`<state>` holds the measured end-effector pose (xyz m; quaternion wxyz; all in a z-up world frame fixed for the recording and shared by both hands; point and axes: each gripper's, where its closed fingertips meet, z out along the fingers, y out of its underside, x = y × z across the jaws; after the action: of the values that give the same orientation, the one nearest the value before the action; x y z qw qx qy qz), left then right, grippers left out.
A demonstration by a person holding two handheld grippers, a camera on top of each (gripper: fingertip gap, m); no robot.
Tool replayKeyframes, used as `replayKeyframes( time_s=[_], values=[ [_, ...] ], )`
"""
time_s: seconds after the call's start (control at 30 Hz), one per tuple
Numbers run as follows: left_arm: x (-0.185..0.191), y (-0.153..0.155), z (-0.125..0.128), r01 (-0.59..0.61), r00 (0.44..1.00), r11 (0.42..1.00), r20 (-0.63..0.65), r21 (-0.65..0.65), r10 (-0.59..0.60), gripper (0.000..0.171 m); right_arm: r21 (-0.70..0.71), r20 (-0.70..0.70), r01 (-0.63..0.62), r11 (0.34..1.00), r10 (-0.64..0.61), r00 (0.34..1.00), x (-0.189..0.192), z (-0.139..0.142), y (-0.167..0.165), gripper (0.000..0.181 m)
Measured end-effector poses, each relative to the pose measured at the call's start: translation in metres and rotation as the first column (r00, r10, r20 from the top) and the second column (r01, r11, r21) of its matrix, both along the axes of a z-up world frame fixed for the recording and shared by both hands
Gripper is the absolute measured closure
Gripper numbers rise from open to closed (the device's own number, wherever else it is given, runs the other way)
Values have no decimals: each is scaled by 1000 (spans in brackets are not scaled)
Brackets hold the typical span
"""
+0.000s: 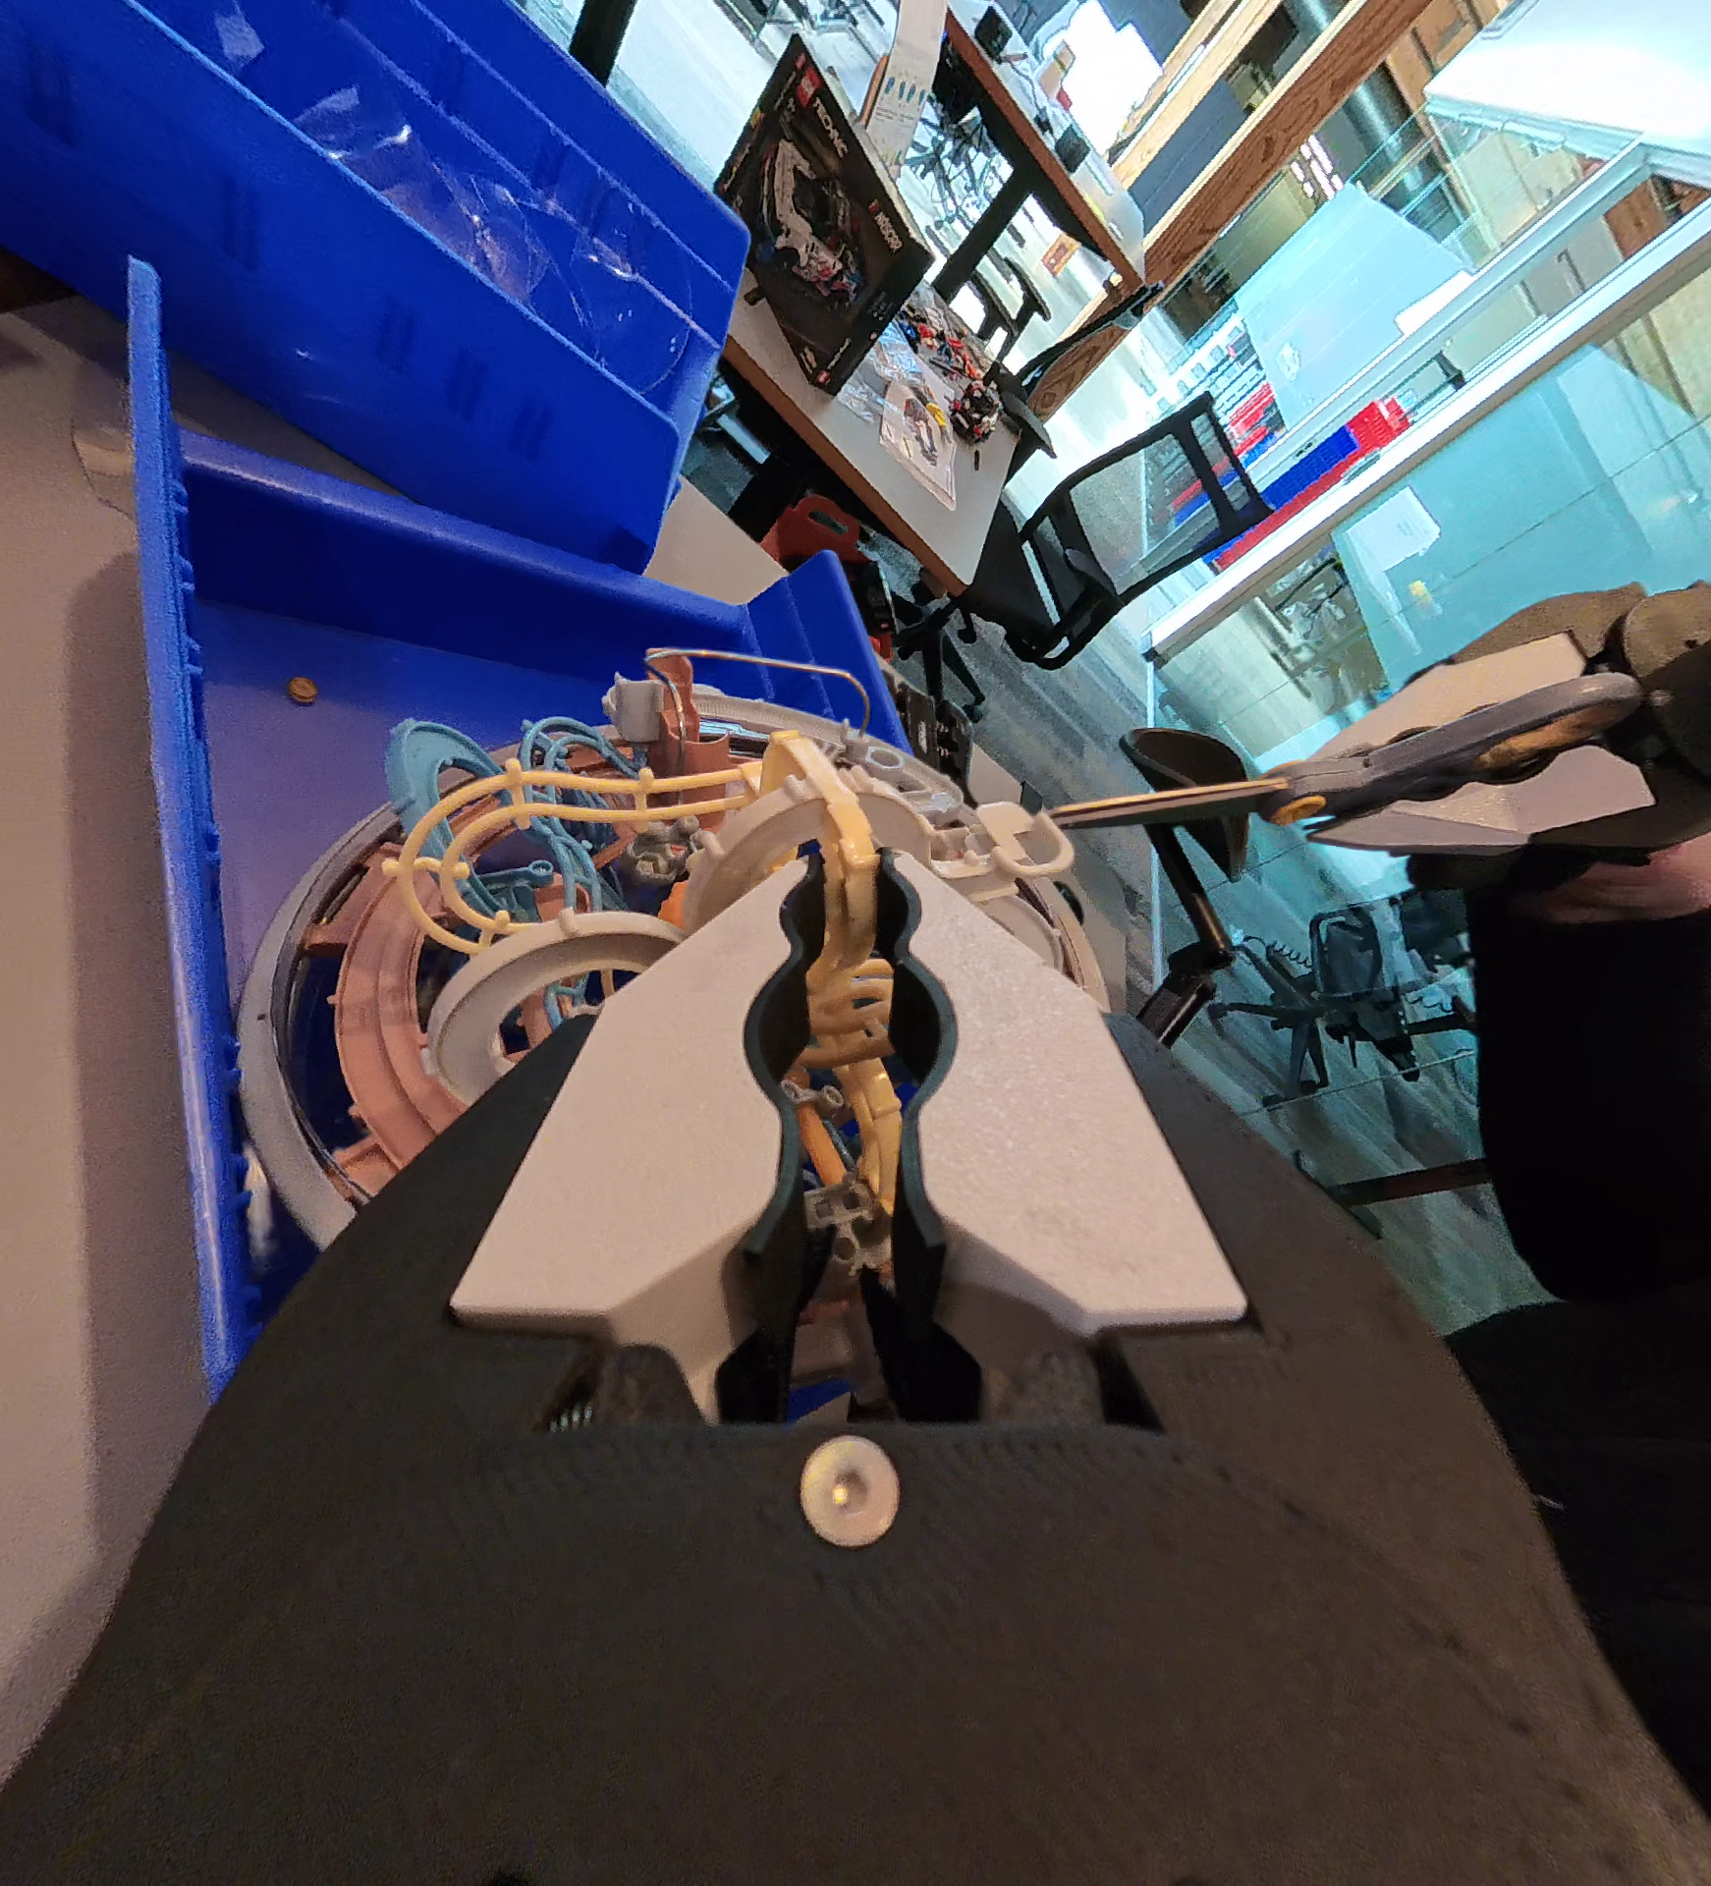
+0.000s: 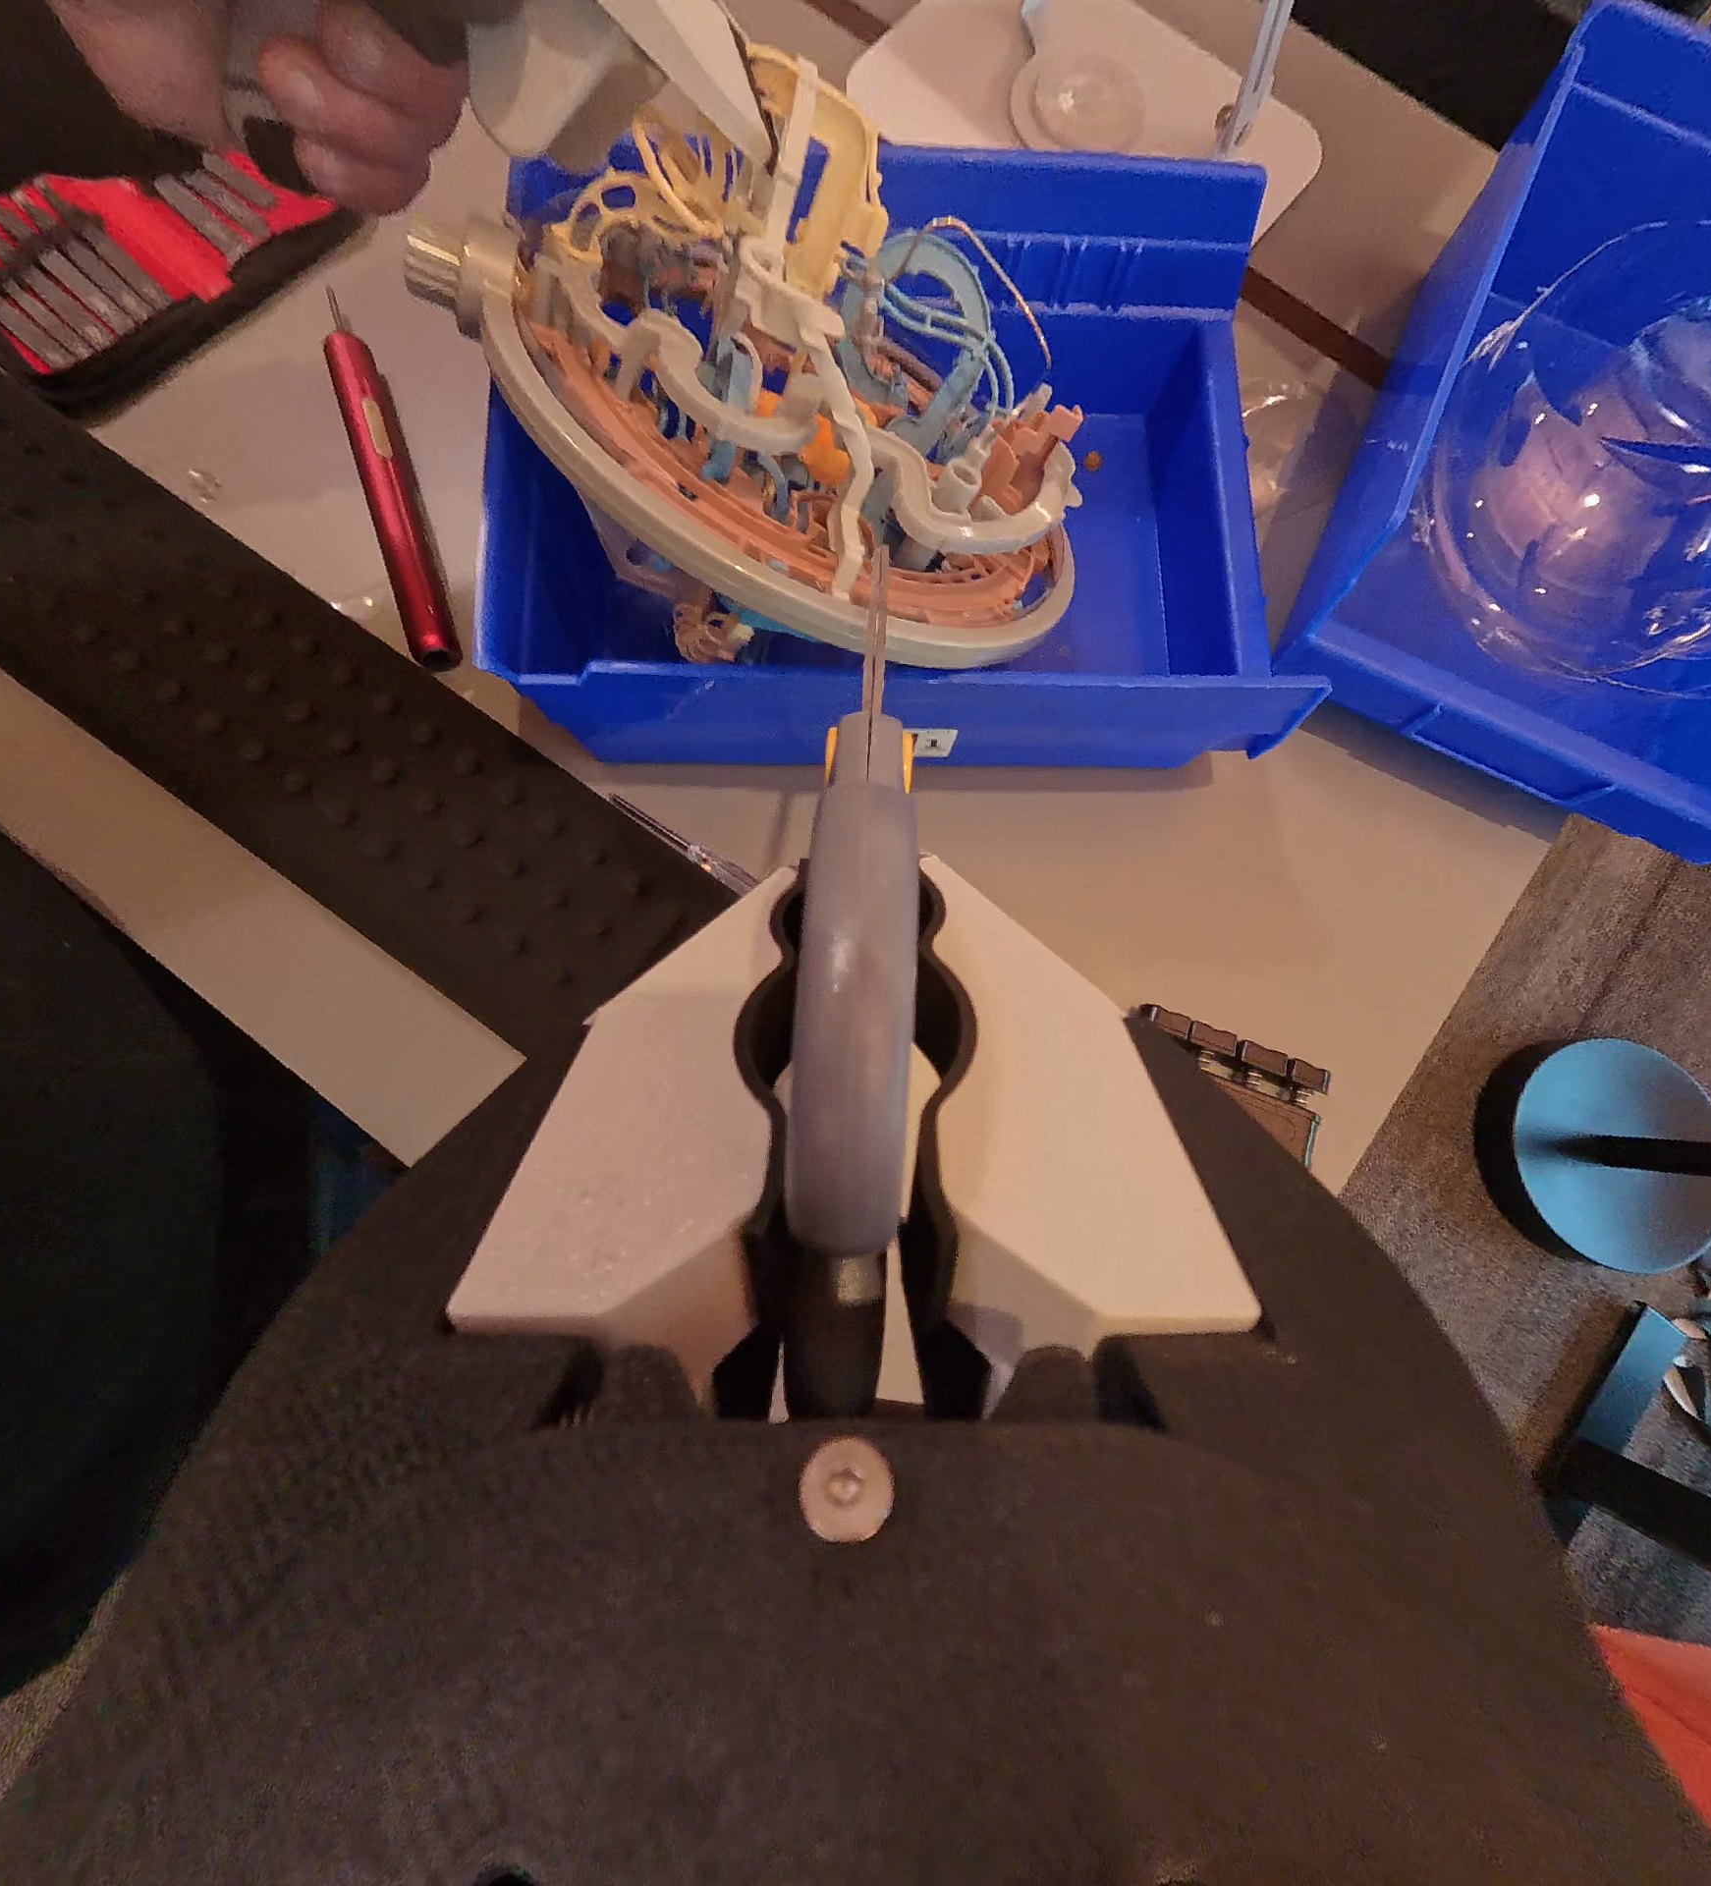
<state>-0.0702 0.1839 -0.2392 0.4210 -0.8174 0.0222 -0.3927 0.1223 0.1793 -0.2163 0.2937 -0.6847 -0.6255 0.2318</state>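
A plastic maze assembly (image 2: 780,449) of cream, blue, brown and grey tracks on a grey ring stands tilted in a blue bin (image 2: 1188,531). My left gripper (image 1: 846,867) is shut on a cream track (image 1: 857,919) of the maze (image 1: 484,919) and holds it up; it shows in the right wrist view (image 2: 760,133) at the top. My right gripper (image 2: 857,878) is shut on the grey handle of a pair of scissors (image 2: 851,1021). The blades (image 2: 874,633) touch the maze's ring edge. In the left wrist view the scissors (image 1: 1392,776) come in from the right, tip by the maze's white part.
A second blue bin (image 2: 1423,653) with a clear plastic dome (image 2: 1627,490) stands at the right. A red screwdriver handle (image 2: 387,500) and a red-and-black bit case (image 2: 96,255) lie at the left. A black foam strip (image 2: 270,633) crosses the table. A chair (image 1: 1117,551) and desks lie beyond.
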Motion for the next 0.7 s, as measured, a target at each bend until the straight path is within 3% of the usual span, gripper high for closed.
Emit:
replayKeyframes(
  time_s=[0.47, 0.7],
  values=[
    [-11, -8, -5, 40, 999, 999, 22, 3, -40, 165, -45, 94, -135, 990, 139, 986, -13, -1, 2, 167],
    [-19, -9, -9, 44, 999, 999, -9, -1, -44, 165, -29, 82, -125, 992, 127, 989, -23, -3, 9, 167]
  ],
)
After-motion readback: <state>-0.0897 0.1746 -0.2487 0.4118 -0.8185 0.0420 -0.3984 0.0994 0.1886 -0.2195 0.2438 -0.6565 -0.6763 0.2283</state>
